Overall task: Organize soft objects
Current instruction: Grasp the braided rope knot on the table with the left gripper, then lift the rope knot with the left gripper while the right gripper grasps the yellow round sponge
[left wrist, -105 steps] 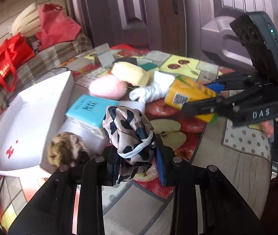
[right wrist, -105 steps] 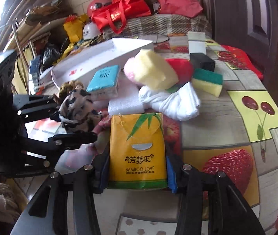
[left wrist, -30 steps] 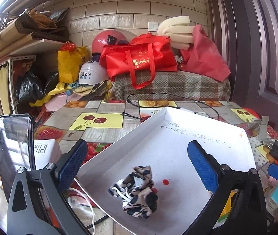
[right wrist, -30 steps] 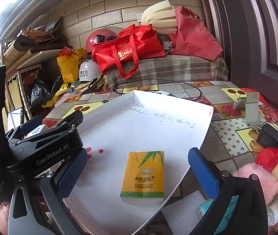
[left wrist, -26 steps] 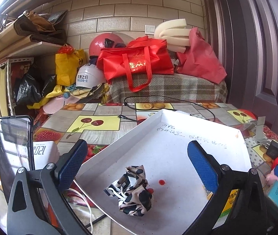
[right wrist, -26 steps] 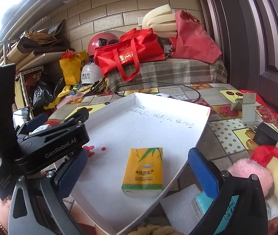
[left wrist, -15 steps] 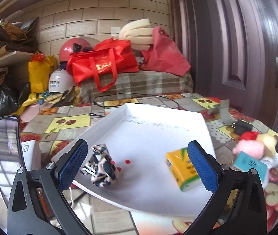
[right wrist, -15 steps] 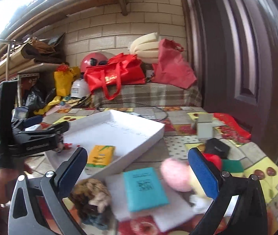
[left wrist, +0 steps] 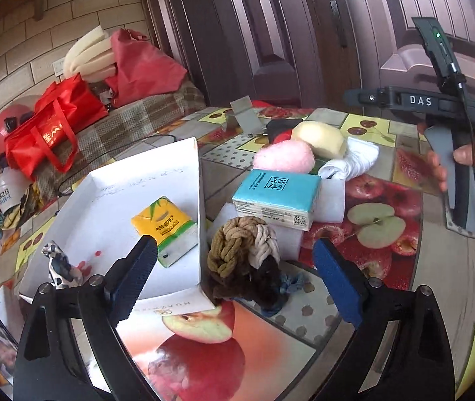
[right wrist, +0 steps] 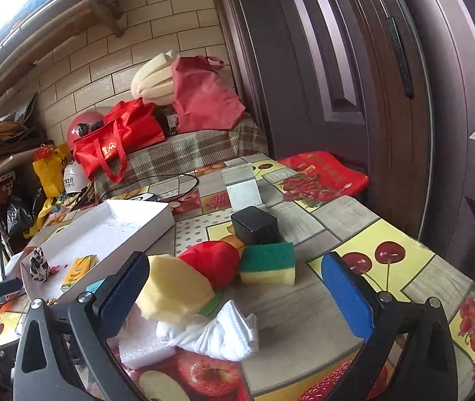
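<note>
The white tray (left wrist: pixel 110 180) holds the yellow tissue pack (left wrist: pixel 164 227) and the black-and-white patterned cloth (left wrist: pixel 58 264). My left gripper (left wrist: pixel 237 277) is open and empty, just above a brown braided cloth bundle (left wrist: pixel 241 250) lying against the tray's corner. A teal tissue pack (left wrist: pixel 276 197), pink fluffy ball (left wrist: pixel 284 157), yellow sponge (left wrist: pixel 321 137) and white cloth (left wrist: pixel 354 163) lie beyond. My right gripper (right wrist: pixel 241 290) is open and empty over the yellow sponge (right wrist: pixel 174 290), red soft item (right wrist: pixel 214 260), green-yellow sponge (right wrist: pixel 267 264) and white cloth (right wrist: pixel 217 330).
A black box (right wrist: pixel 254 225) and a grey stand (right wrist: pixel 242 187) sit behind the sponges. White foam (left wrist: pixel 331 197) lies under the teal pack. Red bags (right wrist: pixel 117 140), a helmet and foam pile up on the bench by the wall. A dark door (right wrist: pixel 337 83) is on the right.
Both grippers let go of their items in the tray and swung right, away from it. The left is now over the braided bundle, the right over the sponges and white cloth.
</note>
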{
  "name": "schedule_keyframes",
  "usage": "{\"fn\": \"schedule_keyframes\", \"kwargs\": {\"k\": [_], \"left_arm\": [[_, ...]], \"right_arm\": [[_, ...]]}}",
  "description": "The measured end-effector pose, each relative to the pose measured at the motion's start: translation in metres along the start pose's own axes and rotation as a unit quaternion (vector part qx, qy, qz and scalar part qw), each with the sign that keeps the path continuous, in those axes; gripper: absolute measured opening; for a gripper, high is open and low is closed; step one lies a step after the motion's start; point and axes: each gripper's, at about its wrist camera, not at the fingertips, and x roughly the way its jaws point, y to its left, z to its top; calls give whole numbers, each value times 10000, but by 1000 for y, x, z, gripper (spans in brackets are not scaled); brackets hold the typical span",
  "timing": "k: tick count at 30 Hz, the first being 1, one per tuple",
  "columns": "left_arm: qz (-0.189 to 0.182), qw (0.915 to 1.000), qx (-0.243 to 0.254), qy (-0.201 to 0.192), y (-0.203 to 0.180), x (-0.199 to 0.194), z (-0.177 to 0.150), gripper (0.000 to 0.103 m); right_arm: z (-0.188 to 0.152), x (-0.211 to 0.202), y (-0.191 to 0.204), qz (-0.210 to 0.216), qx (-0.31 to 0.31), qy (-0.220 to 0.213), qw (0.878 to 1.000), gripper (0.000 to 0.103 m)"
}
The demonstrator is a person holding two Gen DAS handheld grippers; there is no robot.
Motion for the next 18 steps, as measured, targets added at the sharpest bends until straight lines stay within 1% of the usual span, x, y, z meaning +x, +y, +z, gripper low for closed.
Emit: {"fn": "schedule_keyframes", "kwargs": {"k": [1,3,4,5,6,7,8,9,10,12,13,14,16,18], "left_arm": [[15,10000,-2,41,-1,6,2,92],[44,9998,-36,200,-3,19,7,77],[45,9994,-46,334,-4,27,8,73],[29,9989,-21,475,-5,33,8,62],[11,9981,24,609,-7,38,7,58],[7,9976,71,694,-9,41,7,51],[18,9973,120,721,-11,42,6,45],[19,9974,169,699,-12,42,5,43],[11,9977,212,647,-14,40,5,36],[14,9985,244,500,-15,34,5,31],[18,9989,217,417,-14,30,5,30],[41,9993,148,333,-11,27,5,30],[45,9997,-178,138,0,19,5,30],[-135,9973,-708,-108,16,10,4,30]], "right_arm": [[0,-1,0,3,3,-6,10000,103],[0,-1,1,2,-35,-23,10000,103],[-1,-2,2,10,-63,-32,10000,103],[-1,-2,3,12,-86,-40,10000,103],[-1,-3,3,21,-89,-48,9999,103],[-1,-4,2,33,-64,-55,10000,103],[-1,-4,-2,48,-2,-58,10000,103],[0,-4,-5,49,94,-53,9999,103],[0,-4,-11,46,224,-43,9997,103],[0,-3,-24,94,482,28,9988,97],[1,-2,-30,136,547,97,9984,87],[1,-2,-35,168,576,181,9980,79],[2,-1,-42,302,557,332,9974,78],[4,-2,-39,562,354,422,9969,78]]}}
